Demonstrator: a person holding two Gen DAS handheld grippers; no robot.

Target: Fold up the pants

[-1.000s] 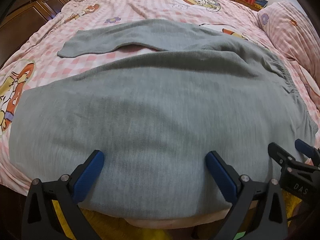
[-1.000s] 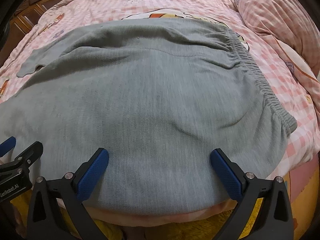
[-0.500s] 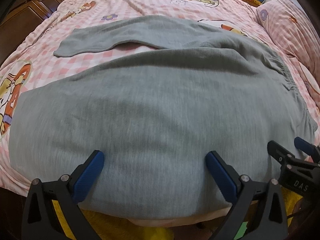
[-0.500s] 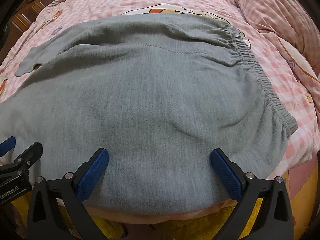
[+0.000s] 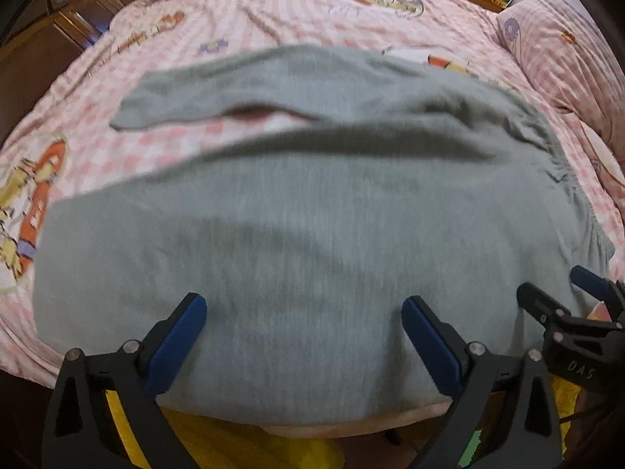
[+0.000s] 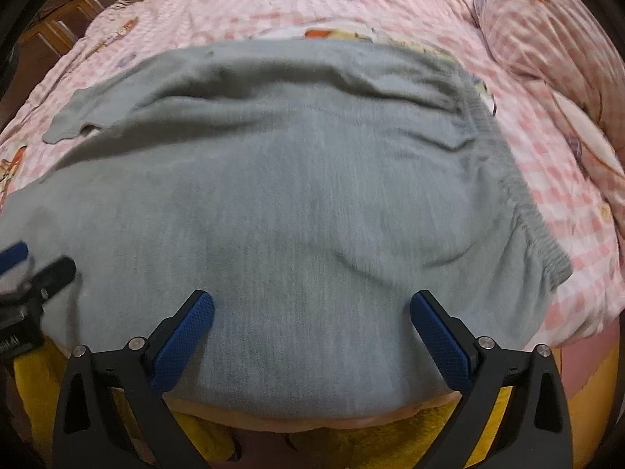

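I am pulling both grippers back and up from the pants (image 5: 312, 234), so more of the bed (image 5: 273, 11) is showing than a second ago. My left gripper (image 5: 302, 314) and right gripper (image 6: 312, 308) are both hanging spread, gripping nothing. The pants are lying flat at the near edge, waistband (image 6: 519, 203) to my right, the far leg splayed; I judge folding is yet to start.

Counted one pair of grey pants (image 5: 312, 242), two grippers, left gripper (image 5: 302, 316) and right gripper (image 6: 310, 308), one pillow (image 6: 547, 23).
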